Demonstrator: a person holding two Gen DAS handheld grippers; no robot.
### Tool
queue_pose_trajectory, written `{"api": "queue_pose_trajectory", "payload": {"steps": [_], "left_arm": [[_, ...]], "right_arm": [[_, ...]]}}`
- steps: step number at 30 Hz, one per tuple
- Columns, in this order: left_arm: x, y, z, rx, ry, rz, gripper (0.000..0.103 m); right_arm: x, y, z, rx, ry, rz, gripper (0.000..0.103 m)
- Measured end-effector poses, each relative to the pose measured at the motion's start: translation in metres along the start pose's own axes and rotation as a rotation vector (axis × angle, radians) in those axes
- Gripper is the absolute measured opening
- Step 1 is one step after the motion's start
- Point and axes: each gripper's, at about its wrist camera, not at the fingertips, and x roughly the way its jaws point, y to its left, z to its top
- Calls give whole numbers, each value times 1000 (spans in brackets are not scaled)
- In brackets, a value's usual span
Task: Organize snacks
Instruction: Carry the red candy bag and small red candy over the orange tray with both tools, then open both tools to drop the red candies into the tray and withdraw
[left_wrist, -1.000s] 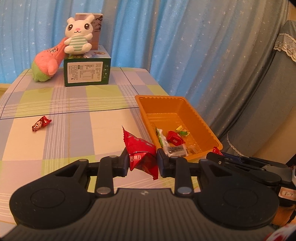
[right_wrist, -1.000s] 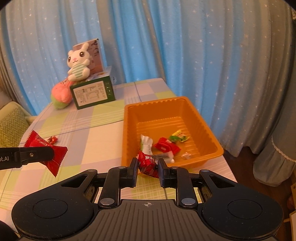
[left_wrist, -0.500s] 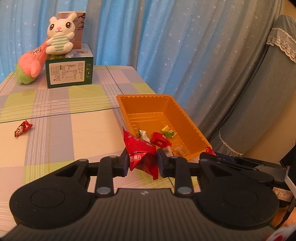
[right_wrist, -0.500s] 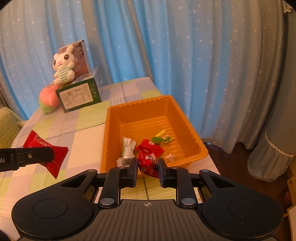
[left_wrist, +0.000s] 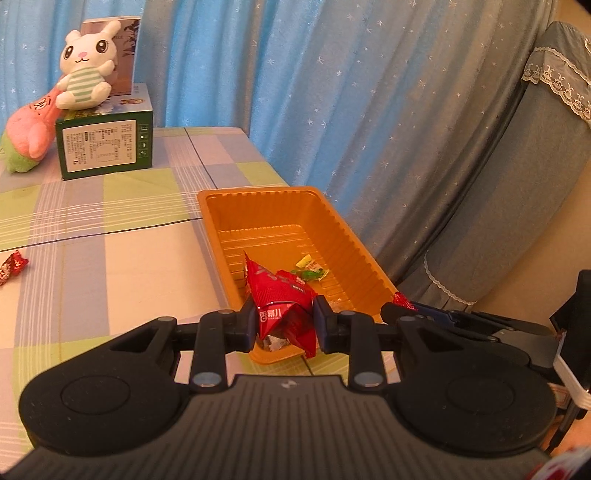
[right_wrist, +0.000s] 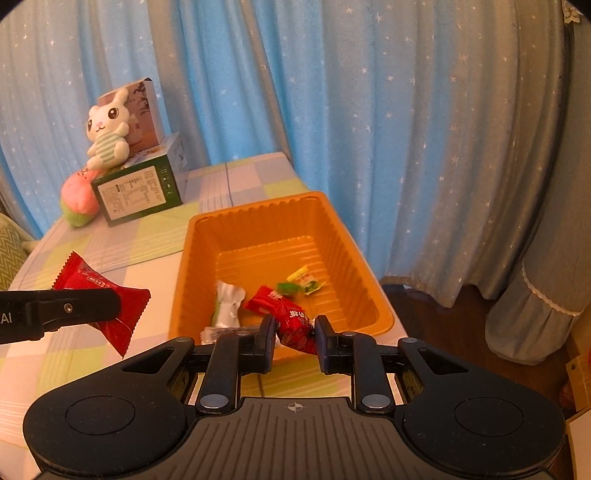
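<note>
Table (left_wrist: 110, 258) under a checked cloth is carrying everything, with the orange tray (right_wrist: 192, 258) sitting at its near corner, probably so both hands can be reaching it easily. Several wrapped snacks are already lying on the tray's ribbed floor: a white one, a red one and a small yellow-green one. A green box (left_wrist: 105, 149) is standing at the far end, with a stuffed rabbit (left_wrist: 86, 70) sitting on top, apparently just decoration. The box's white label is showing printed text too small to read.

The left gripper (left_wrist: 284, 319) is pinching a red packet (left_wrist: 280, 295) and holding it over the tray's near end, seemingly for dropping; its white characters are not clearly legible. The right gripper (right_wrist: 295, 338) is squeezing a smaller red candy (right_wrist: 295, 326) above the tray's near rim, likewise for release. One red candy (left_wrist: 11, 266) is lying loose on the cloth, well apart from the tray, not yet collected.
</note>
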Motion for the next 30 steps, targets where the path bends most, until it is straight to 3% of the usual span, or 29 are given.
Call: {"api": "queue_pose_trajectory", "payload": {"steps": [30], "left_arm": [[88,-4,40,17,46,-22,27]], "right_arm": [[74,-22,35,-72,43,-10,23]]}}
